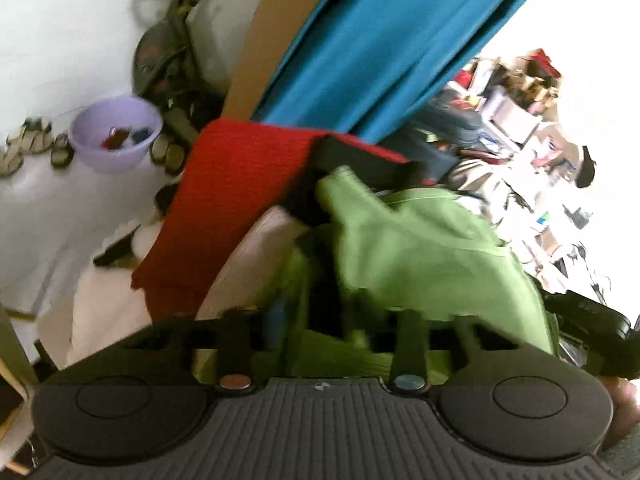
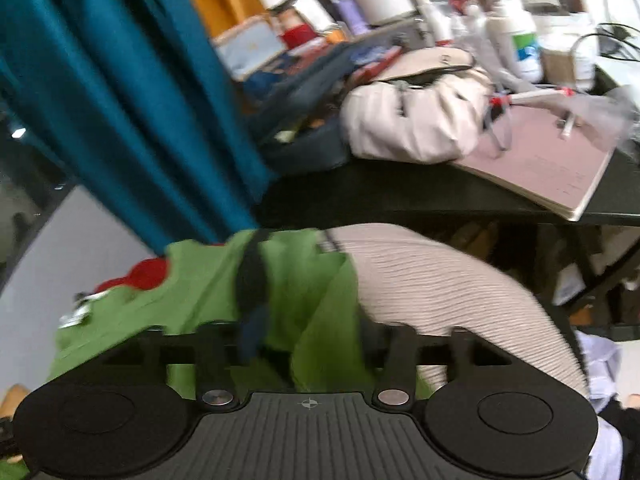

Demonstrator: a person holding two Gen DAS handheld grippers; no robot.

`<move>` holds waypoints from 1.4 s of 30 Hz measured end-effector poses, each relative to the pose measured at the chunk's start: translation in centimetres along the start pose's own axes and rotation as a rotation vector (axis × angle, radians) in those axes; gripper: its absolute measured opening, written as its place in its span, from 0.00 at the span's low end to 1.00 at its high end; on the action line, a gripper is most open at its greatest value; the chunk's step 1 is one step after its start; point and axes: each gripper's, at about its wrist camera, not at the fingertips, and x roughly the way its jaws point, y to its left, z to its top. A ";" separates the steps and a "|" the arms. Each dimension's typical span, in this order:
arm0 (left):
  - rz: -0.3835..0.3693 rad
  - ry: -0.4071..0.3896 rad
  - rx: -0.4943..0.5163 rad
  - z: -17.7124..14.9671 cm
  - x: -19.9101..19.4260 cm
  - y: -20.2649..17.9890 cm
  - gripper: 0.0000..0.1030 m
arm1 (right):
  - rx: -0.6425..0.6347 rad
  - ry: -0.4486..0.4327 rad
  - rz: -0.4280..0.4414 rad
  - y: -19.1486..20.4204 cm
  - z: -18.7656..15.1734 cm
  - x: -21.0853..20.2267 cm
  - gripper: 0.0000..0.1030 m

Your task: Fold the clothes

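Green garment (image 1: 420, 248) bunches over both claws, hiding their fingertips; whether the left claw (image 1: 320, 320) or right claw (image 2: 304, 332) grips it, I cannot tell.

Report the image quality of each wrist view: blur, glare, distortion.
Left wrist view: green garment smeared by motion blur, right side blown out white, fisheye bending at edges. Right wrist view: softer blur on the green garment; teal curtain evenly lit, edges curved.

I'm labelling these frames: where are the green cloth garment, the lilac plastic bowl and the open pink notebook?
green cloth garment (image 1: 420, 256), left wrist view, middle fold
lilac plastic bowl (image 1: 116, 152), left wrist view, outer wall
open pink notebook (image 2: 540, 160), right wrist view, page
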 end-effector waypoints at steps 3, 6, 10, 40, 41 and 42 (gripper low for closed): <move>0.033 -0.015 0.067 -0.2 -0.1 -0.9 0.32 | -0.095 -0.015 0.040 1.3 -0.4 -1.3 0.22; 0.083 -0.001 0.066 0.0 0.7 -0.5 0.74 | -0.119 -0.008 0.043 1.6 -0.6 -1.4 0.49; 0.062 -0.001 -0.011 0.2 0.8 1.3 0.80 | -0.113 0.009 0.011 1.3 -0.4 -0.7 0.54; -0.126 0.064 -0.268 -1.8 2.2 7.2 0.75 | -0.227 -0.048 -0.075 3.2 -2.5 -0.9 0.17; -0.147 0.073 -0.303 -1.9 2.5 7.7 0.75 | -0.216 -0.050 -0.076 3.1 -2.6 -0.8 0.17; -0.154 0.073 -0.313 -1.9 2.6 7.9 0.75 | -0.210 -0.052 -0.077 3.1 -2.6 -0.7 0.19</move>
